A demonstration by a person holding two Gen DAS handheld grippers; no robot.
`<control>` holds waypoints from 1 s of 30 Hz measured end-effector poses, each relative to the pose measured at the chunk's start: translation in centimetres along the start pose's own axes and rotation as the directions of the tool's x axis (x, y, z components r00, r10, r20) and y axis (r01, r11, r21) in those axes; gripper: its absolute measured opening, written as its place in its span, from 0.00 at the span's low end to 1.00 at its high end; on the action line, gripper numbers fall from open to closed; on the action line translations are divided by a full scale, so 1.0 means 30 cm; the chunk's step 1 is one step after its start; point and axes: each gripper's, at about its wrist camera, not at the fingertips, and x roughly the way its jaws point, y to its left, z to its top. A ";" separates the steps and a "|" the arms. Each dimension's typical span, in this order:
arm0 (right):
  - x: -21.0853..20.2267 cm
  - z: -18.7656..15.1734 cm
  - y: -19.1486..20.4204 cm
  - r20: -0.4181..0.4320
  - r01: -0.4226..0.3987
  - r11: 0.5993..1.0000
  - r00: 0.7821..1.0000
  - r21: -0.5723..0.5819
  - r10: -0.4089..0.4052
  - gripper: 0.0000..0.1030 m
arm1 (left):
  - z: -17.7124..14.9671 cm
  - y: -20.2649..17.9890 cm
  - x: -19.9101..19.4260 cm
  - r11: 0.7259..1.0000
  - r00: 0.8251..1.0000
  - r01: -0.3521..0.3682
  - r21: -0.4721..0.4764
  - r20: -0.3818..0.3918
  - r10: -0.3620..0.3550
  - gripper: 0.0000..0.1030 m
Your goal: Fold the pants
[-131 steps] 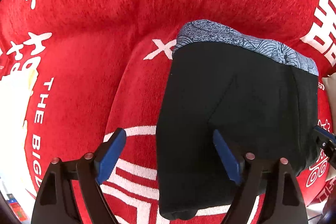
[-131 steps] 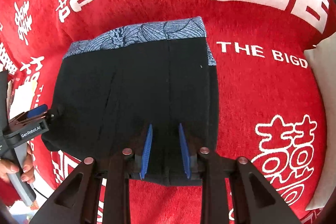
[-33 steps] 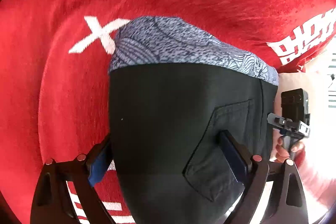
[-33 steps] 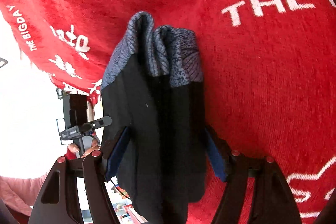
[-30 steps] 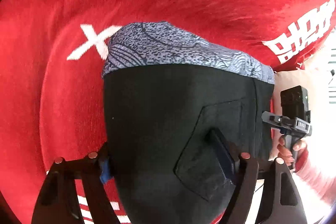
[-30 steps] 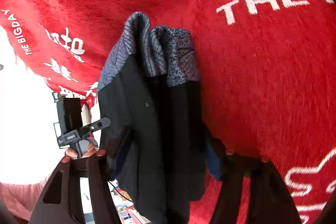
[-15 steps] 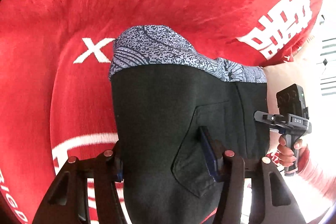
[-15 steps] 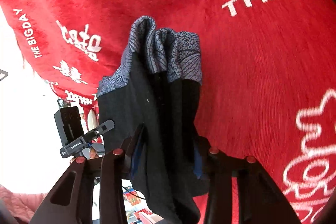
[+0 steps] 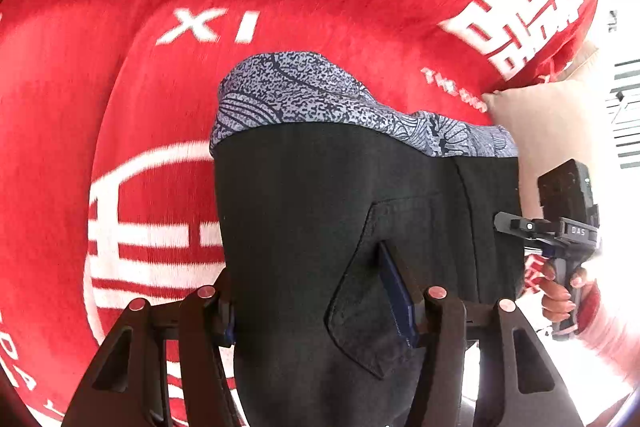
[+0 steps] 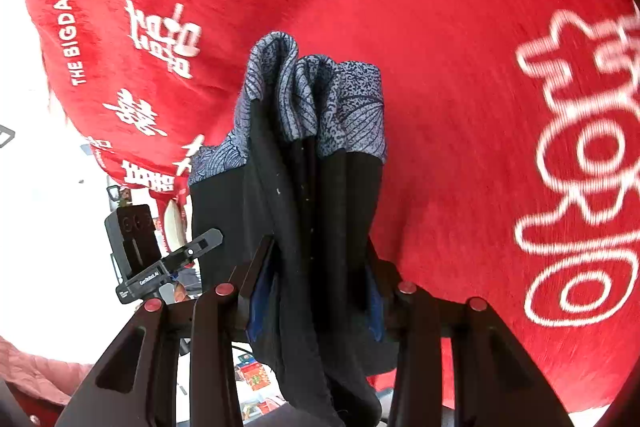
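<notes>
The folded black pants [image 9: 312,235] with a blue-grey patterned waistband [image 9: 304,99] hang lifted above the red blanket [image 9: 120,27]. My left gripper [image 9: 320,307] is shut on the bundle from both sides, one blue pad pressed beside the back pocket [image 9: 372,303]. In the right wrist view the pants [image 10: 320,219] show edge-on as a thick stack, waistband [image 10: 316,95] furthest from me. My right gripper [image 10: 316,291] is shut on that stack. Each view shows the other gripper held in a hand: the right one [image 9: 560,227] and the left one [image 10: 152,259].
The red blanket [image 10: 480,107] with white characters and lettering covers the surface below. A beige pillow [image 9: 548,123] lies at its right edge in the left wrist view. Beyond the blanket's edge is bright floor with small clutter [image 10: 252,375].
Both grippers have closed tighter on the folded pants and carried the bundle sideways and slightly up over the blanket. The printed patterns beneath have shifted; both views are motion-blurred.
</notes>
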 end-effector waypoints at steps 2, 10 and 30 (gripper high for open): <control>0.024 -0.014 -0.036 -0.003 0.029 1.000 1.000 -0.002 -0.029 0.42 | -0.018 0.016 0.035 1.000 1.000 -0.021 -0.016 -0.004 0.021 0.60; 0.044 -0.021 -0.058 0.012 0.087 0.996 0.996 -0.036 -0.087 0.53 | -0.040 0.009 0.048 0.985 0.985 -0.168 -0.038 0.038 0.169 0.86; -0.076 -0.145 0.085 0.084 0.542 0.840 0.839 -0.035 -0.538 0.83 | -0.151 -0.224 -0.088 0.848 0.846 -0.528 -0.049 0.061 0.530 0.86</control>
